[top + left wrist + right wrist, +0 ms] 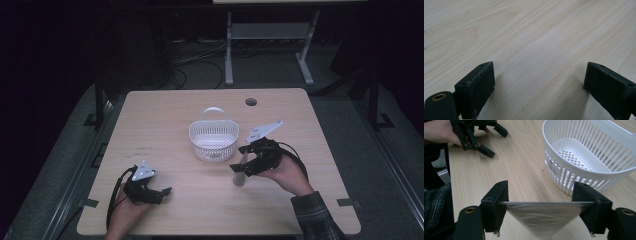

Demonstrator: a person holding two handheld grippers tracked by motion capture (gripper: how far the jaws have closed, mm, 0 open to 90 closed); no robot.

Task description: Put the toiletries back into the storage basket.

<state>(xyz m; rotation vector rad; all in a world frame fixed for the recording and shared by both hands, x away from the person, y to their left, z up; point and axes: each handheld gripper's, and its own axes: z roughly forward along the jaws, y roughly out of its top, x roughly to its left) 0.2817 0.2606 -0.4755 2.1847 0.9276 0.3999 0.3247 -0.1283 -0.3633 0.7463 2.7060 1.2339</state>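
Right gripper (541,205) pinches a silvery pouch (544,216) beside the white basket (599,157); from above it's just a grey sliver. Left gripper (537,82) sits spread over the pale wood table (165,110), dark room behind.

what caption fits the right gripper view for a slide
Right gripper shut on a grey pouch, beside an empty white basket on the table.

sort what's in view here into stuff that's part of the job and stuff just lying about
Part of the job:
- right claw, shut on the silver pouch
- white basket, empty, beside it

Just about:
- left claw, open over bare table
- frame on floor beyond table
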